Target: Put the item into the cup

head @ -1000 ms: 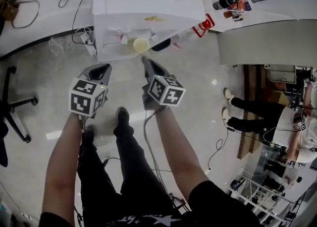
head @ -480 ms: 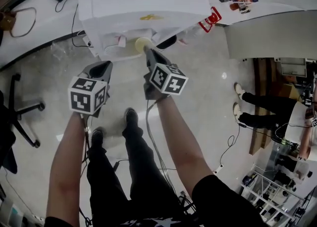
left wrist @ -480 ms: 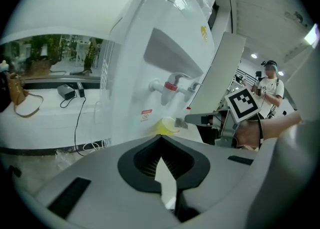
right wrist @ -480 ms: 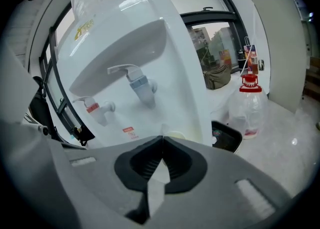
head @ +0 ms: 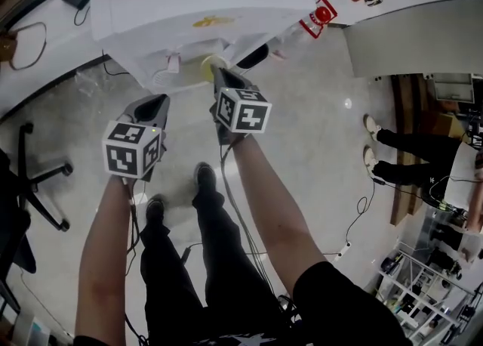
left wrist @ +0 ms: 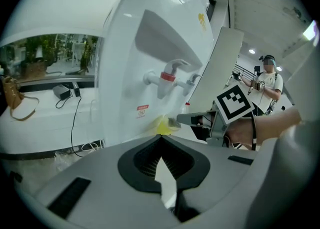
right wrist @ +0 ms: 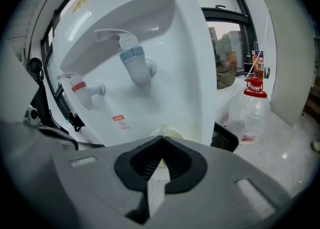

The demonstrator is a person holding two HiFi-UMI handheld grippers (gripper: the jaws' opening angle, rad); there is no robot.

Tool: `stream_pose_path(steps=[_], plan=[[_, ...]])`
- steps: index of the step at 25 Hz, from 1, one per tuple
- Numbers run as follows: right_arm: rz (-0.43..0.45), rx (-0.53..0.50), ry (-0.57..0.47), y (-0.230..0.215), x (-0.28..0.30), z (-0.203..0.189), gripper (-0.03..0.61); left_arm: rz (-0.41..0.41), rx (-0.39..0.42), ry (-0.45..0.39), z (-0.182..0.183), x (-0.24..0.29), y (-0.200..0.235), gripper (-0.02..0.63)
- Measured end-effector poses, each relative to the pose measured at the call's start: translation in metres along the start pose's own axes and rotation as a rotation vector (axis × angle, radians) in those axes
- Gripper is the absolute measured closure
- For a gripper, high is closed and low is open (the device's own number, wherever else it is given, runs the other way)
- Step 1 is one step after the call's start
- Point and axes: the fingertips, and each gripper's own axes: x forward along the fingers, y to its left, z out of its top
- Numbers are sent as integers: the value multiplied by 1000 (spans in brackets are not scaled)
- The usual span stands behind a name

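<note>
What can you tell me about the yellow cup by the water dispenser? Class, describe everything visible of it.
The cup is small, round and pale yellow, perhaps paper or plastic. It stands upright, mouth open, at the front of the white water dispenser, below its taps. Its inside cannot be made out. The shut right tool points at its rim from close by; whether they touch is unclear.

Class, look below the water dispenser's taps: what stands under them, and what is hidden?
A yellow cup stands under the taps, at the right gripper's shut tips. Its lower part is hidden behind the gripper; what it holds cannot be made out.
</note>
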Motion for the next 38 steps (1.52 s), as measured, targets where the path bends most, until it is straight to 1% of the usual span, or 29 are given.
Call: stream_pose_path(steps=[3, 7, 11, 18, 20, 25, 29, 33, 38], plan=[[-8, -47, 42, -2, 6, -3, 577, -7, 1, 11, -4, 4, -3, 621], [-13, -140, 110, -1, 15, -6, 577, -10, 0, 20, -7, 8, -4, 621], [-21, -171, 174, -1, 24, -9, 577, -10, -5, 19, -6, 10, -2, 621], [-18, -277, 222, 6, 35, -4, 572, -11, -8, 21, -4, 13, 2, 621], [-17, -299, 224, 8, 36, -3, 521, -11, -11, 23, -5, 13, 3, 621], [-36, -294, 222, 6, 33, 0, 498, -18, -12, 31, -6, 11, 2, 621], [-36, -263, 210, 6, 33, -1, 459, -19, -13, 32, -6, 8, 4, 621], [-41, -252, 188, 8, 26, 7, 457, -18, -11, 25, -3, 3, 6, 621], [-41, -191, 155, 15, 8, 16, 457, -26, -3, 31, -4, -9, 1, 621]])
